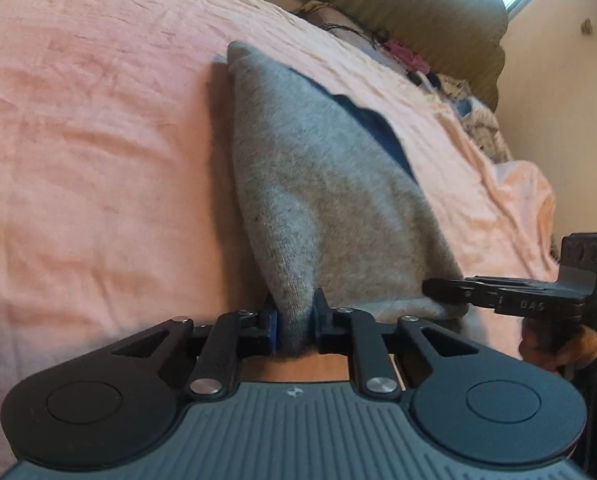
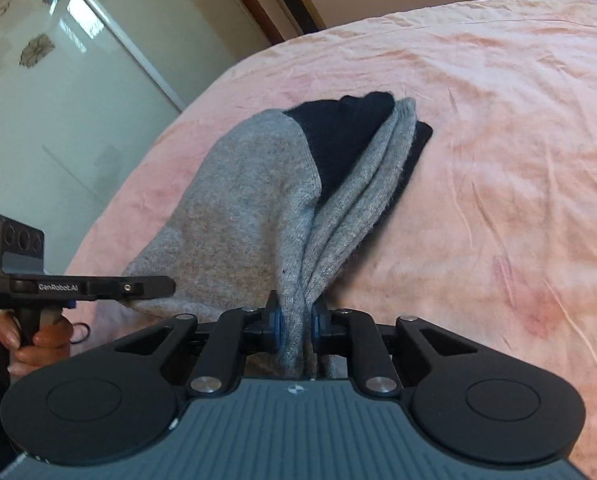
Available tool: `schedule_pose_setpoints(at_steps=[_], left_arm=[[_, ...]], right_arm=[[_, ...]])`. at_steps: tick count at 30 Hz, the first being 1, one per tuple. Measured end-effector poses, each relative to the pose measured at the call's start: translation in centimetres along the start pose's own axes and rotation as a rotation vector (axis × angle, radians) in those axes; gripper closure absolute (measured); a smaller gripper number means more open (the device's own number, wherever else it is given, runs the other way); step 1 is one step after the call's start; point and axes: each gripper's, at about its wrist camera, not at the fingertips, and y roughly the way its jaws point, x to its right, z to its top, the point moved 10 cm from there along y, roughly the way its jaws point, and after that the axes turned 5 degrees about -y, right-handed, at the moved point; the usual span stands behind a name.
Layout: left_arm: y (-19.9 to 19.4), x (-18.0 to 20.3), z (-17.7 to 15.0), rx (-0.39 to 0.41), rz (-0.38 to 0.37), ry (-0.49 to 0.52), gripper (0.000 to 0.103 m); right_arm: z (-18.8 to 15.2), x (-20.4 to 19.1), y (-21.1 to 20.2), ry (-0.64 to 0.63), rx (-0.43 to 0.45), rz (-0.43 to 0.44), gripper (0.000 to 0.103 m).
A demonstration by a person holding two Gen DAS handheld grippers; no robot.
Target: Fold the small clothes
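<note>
Gripping, left wrist view: left gripper (image 1: 296, 320) pinched tight on a bunched near corner of the grey knit garment (image 1: 322, 184), jaws nearly together with cloth between the pads.
Garment place: draped up from the pink bedsheet (image 1: 98, 140), far end resting on the bed, dark navy panel (image 1: 374, 128) showing along the right edge.
Neighbour: right gripper (image 1: 430, 289) entering from the right, tip touching the garment's lower hem; a hand (image 1: 554, 344) on its handle.
Background: olive pillow (image 1: 418, 12) and a heap of other clothes (image 1: 458, 96) at the head of the bed, well apart.

Gripping, right wrist view: right gripper (image 2: 296, 322) clamped on a gathered grey fold, jaws nearly closed, blue pads pressing the fabric.
Garment place: grey knit garment (image 2: 238, 216) stretched away over the pink bedsheet (image 2: 498, 160), navy part (image 2: 338, 136) at the far end, partly folded under.
Neighbour: left gripper (image 2: 170, 280) beside the garment's left hem, a hand (image 2: 38, 340) below it.

Risk, slip: thick bunched knit held by small pads; likely to pull free if the two corners get drawn apart hard.
Risk, skew: uneven lift between the sides likely to leave a crooked fold line.
Risk, drag: far end possibly sliding and rumpling the sheet instead of folding over.
</note>
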Motion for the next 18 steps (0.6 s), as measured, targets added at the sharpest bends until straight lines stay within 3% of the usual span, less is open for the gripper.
schedule_pose_setpoints(at_steps=[3,5,6,8,9,11,14,17,18], left_arm=[[-2.4,0.1,0.2,0.035,0.029,0.069,0.077],[-4.9,1.2,1.6,0.165,0.068,0.148,0.072],[-5.8,2.3,2.4,0.235,0.090,0.193,0.065],[-5.3,4.9,4.1,0.322,0.125,0.267,0.032],[-4.2,6.2,4.5,0.341,0.149,0.316,0.030],[-0.6,7.8,4.4,0.326,0.233,0.439,0.030],[4.3,6.7,2.5,0.214,0.333,0.531,0.030],[3.9,5.1,1.3,0.244,0.293,0.529,0.030],[3.5,4.7,1.3,0.233,0.272,0.494,0.030]], right_arm=[[-1.4,0.5,0.1,0.030,-0.008,0.002,0.066],[-0.3,0.6,-1.8,0.066,0.053,-0.020,0.049],[0.8,0.7,-3.1,0.082,0.127,-0.034,0.049],[3.8,0.5,-4.3,0.120,0.226,-0.030,0.049],[5.4,0.2,-4.1,0.129,0.261,-0.031,0.049],[8.9,-0.6,-2.2,0.095,0.295,-0.057,0.046],[11.9,-1.8,2.7,0.034,0.244,-0.091,0.031],[10.3,0.5,7.5,0.029,0.103,-0.181,0.035],[10.0,0.6,7.3,-0.018,0.153,-0.172,0.037]])
